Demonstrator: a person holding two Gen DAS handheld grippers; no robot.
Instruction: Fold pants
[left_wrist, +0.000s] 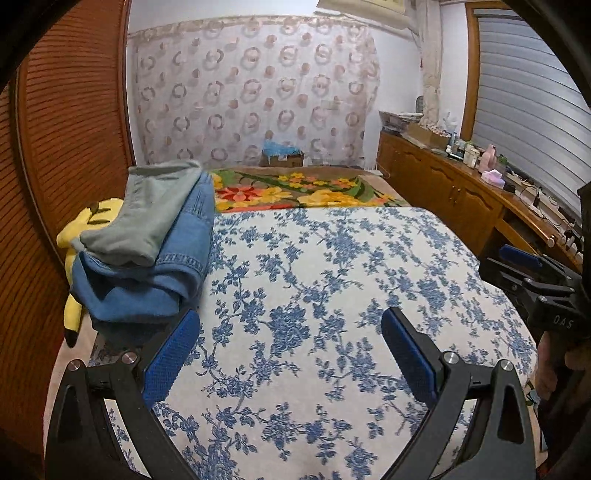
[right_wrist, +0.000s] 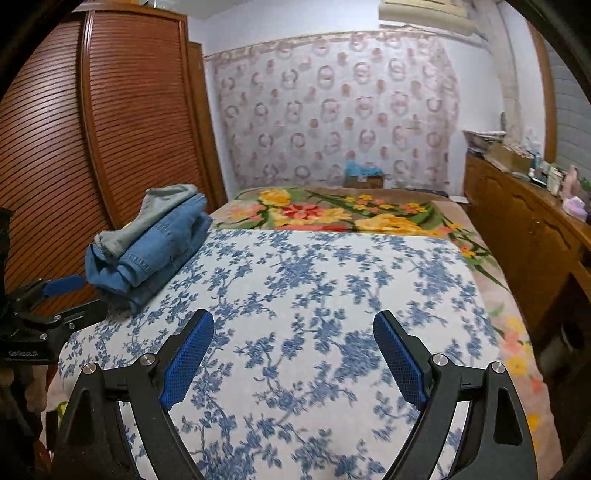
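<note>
Folded blue jeans lie in a stack at the left edge of the bed, with folded grey-green pants on top. The stack also shows in the right wrist view, jeans under grey-green pants. My left gripper is open and empty above the blue-flowered white cloth, just right of the stack. My right gripper is open and empty above the same cloth. The right gripper shows at the right edge of the left wrist view, and the left gripper at the left edge of the right wrist view.
A yellow plush toy lies under and beside the stack. A flowered blanket covers the far bed. A slatted wooden wardrobe stands left. A wooden cabinet with clutter runs along the right. A cardboard box sits at the far wall.
</note>
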